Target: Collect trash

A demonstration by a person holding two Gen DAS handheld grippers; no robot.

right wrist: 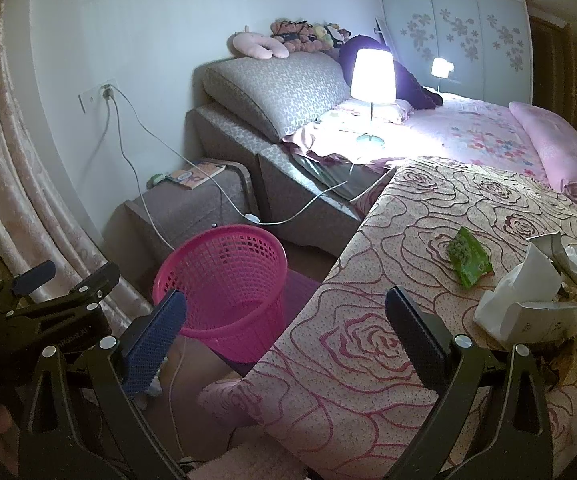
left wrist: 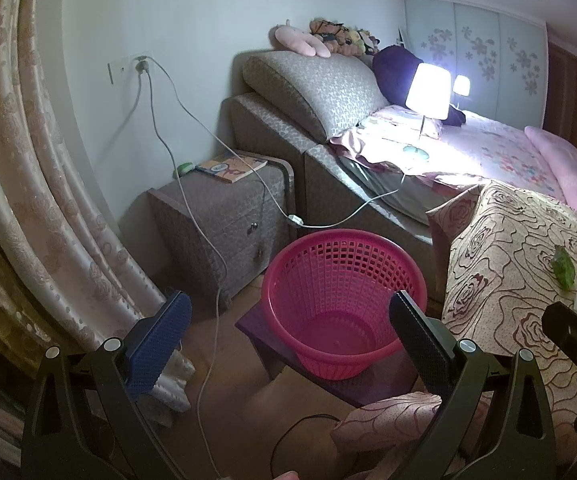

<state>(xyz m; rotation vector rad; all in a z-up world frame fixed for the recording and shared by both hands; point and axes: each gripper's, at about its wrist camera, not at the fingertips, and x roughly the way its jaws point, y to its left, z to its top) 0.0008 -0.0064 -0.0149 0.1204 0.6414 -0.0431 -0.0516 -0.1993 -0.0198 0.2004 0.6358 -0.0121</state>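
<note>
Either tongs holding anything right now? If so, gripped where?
Nothing held. Left tongs and right tongs are both open and empty.

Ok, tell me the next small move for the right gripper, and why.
Probably ease the right gripper forward and right toward the green wrapper. It is open and empty, the wrapper lies loose on the rose-patterned cloth, and the pink basket looks empty.
</note>
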